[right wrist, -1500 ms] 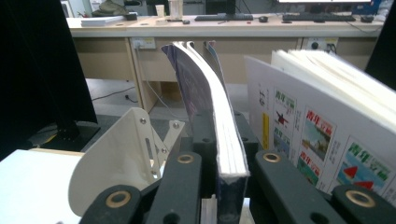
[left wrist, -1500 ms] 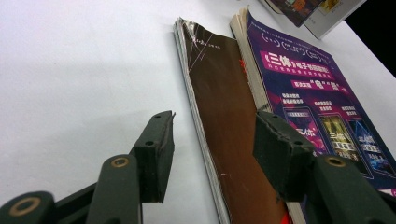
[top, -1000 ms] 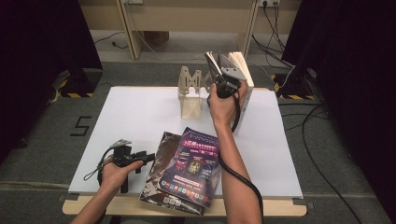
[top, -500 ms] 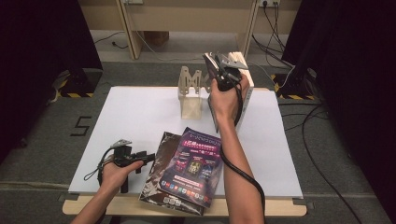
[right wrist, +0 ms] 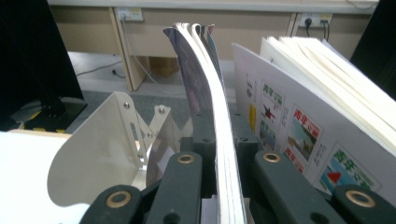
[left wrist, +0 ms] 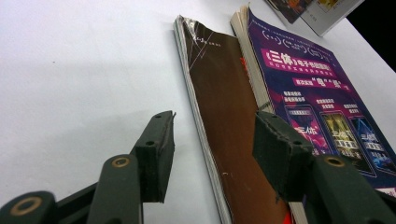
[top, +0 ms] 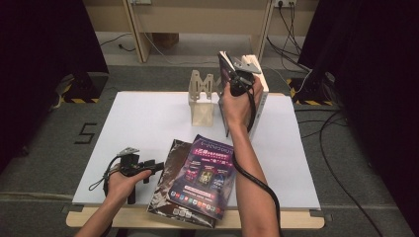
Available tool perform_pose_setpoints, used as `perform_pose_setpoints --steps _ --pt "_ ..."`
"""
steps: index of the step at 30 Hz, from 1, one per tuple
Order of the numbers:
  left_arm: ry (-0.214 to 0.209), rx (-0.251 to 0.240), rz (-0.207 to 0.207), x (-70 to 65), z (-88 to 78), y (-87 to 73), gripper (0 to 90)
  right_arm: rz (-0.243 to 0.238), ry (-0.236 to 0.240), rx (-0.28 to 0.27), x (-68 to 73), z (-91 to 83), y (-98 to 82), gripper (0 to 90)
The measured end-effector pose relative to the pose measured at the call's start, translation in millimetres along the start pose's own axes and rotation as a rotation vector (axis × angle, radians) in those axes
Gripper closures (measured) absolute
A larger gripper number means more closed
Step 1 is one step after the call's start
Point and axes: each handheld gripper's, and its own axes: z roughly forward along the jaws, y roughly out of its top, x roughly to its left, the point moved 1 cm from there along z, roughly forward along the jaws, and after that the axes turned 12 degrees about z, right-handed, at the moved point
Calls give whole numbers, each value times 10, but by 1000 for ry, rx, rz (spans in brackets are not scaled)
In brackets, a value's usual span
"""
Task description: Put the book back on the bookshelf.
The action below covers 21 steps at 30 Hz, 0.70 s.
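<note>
The right gripper (right wrist: 219, 154) has just been closing its jaws, now pinching an upright magazine (right wrist: 205, 84) beside the white bookend (right wrist: 98, 154). The left gripper (left wrist: 212, 154) rests with jaws spread at the brown magazine (left wrist: 224, 107) lying flat on the surface (left wrist: 84, 60).

A white table (top: 148, 123) was recorded. The flat magazine (top: 207, 177) was noted as purple with pink banners and white lettering; the one beneath it (left wrist: 224, 107) as glossy brown. The upright book (right wrist: 299, 135) was seen white with small coloured pictures, and the rack (top: 201, 96) pale beige. Jaws were noted black.
</note>
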Motion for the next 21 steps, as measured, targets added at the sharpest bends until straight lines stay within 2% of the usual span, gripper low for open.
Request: perform_pose_setpoints --steps 8,14,17,21 --pt "2 -3 -3 7 -12 3 478 5 -20 -16 -3 97 -63 845" --pt "0 -5 -2 1 -17 8 477 15 -35 -11 -10 114 -40 834" --pt "2 -3 -2 0 -14 3 477 4 -66 -22 -25 116 -31 797" --pt "-1 1 0 -7 -1 1 477 2 -68 -8 -30 101 -13 743"
